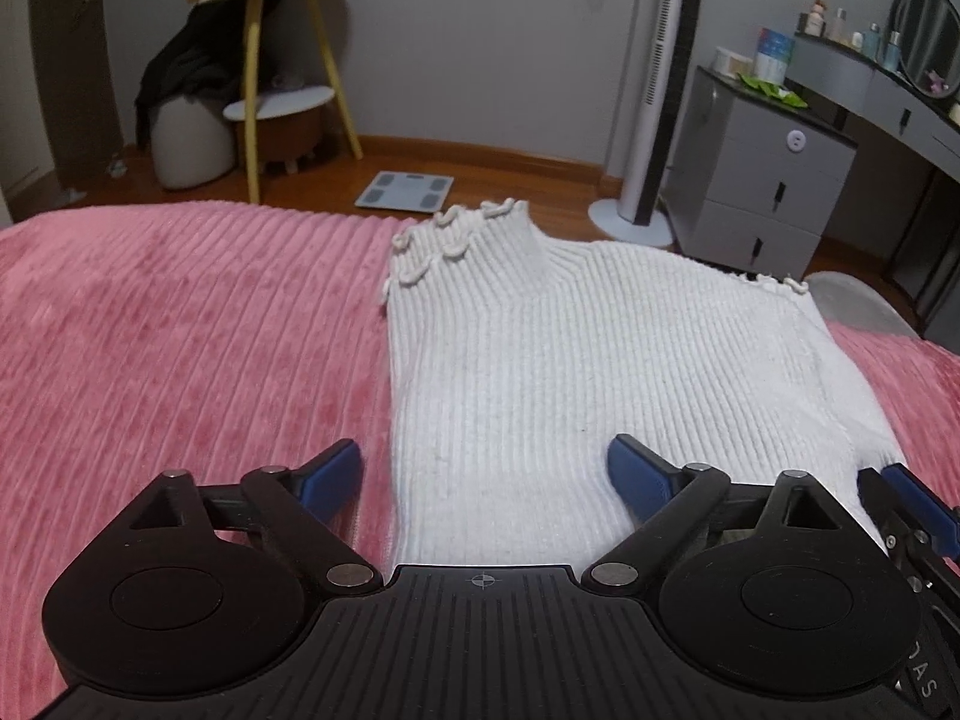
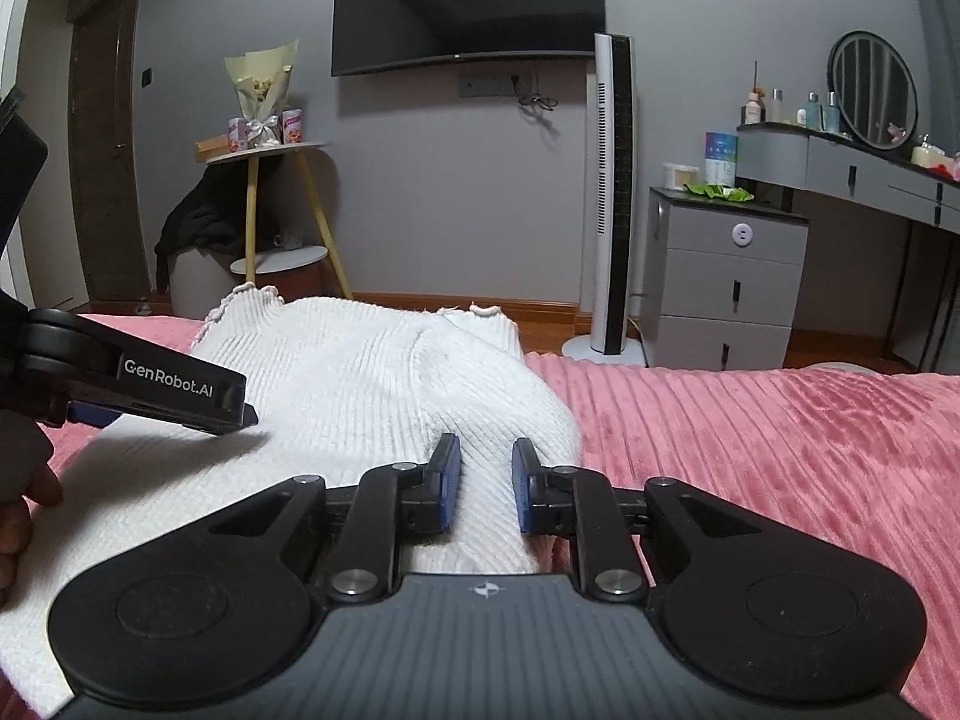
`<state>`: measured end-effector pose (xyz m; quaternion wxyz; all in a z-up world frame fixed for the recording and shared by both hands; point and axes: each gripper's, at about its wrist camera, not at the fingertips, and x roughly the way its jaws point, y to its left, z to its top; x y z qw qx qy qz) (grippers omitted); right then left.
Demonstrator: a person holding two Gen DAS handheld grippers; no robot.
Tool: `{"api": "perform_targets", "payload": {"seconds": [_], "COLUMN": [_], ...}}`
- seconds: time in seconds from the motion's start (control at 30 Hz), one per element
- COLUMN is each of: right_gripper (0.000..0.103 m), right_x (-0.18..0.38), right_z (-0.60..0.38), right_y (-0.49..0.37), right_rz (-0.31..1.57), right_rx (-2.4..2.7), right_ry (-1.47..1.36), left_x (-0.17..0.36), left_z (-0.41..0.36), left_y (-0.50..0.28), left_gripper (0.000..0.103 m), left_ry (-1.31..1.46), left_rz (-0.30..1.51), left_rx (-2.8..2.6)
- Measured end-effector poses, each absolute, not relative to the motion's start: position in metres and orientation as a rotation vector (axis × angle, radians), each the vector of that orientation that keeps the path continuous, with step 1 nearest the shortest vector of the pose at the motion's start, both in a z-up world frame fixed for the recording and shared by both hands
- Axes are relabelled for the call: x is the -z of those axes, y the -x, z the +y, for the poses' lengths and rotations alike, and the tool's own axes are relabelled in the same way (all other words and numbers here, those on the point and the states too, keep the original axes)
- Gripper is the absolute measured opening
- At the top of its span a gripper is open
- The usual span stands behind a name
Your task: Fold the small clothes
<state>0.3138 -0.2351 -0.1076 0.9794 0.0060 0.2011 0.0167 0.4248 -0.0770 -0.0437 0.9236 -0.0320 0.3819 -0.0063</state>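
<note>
A white ribbed sweater (image 1: 570, 360) lies flat on the pink bedspread (image 1: 180, 330), its frilled collar at the far end and its sleeves folded in. My left gripper (image 1: 483, 462) stands wide open low over the near hem, one finger over the bedspread and the other over the knit. In the right wrist view the sweater (image 2: 360, 372) is folded over at its right side. My right gripper (image 2: 485, 471) hovers at that near right edge, jaws a small way apart, fabric showing flat in the gap, nothing pinched. The left gripper (image 2: 180, 396) shows at the left of this view.
The bedspread (image 2: 750, 450) stretches to the right. A person's hand (image 2: 18, 498) holds the left tool. Past the bed's far edge are a bathroom scale (image 1: 404, 189), a tower fan (image 1: 654, 90), a grey drawer cabinet (image 1: 762, 180) and a yellow-legged side table (image 1: 270, 30).
</note>
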Motion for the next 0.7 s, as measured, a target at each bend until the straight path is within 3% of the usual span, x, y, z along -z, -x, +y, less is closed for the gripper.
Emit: {"api": "perform_targets", "payload": {"seconds": [0.1, 0.47, 0.57, 0.63, 0.7], "right_gripper": [0.017, 0.027, 0.042, 0.063, 0.067], "right_x": [0.11, 0.087, 0.093, 0.101, 0.112], "right_z": [-0.237, -0.284, -0.317, -0.331, -0.339], "right_y": [-0.315, -0.305, -0.313, -0.316, -0.322], "right_rz": [0.404, 0.43, 0.55, 0.581, 0.636], "right_rx": [-0.035, 0.031, -0.13, -0.191, -0.249], "right_ry": [-0.028, -0.222, -0.493, -0.636, -0.744], "left_x": [0.047, 0.018, 0.017, 0.025, 0.034], "left_z": [-0.077, -0.027, -0.006, 0.005, 0.008], "left_y": [-0.427, -0.376, -0.363, -0.362, -0.366], "left_gripper": [0.102, 0.1, 0.097, 0.093, 0.089], "left_ry": [0.04, 0.13, 0.277, 0.41, 0.499], "left_rz": [0.777, 0.786, 0.816, 0.86, 0.899], "left_rx": [0.009, 0.024, 0.084, 0.16, 0.204]}}
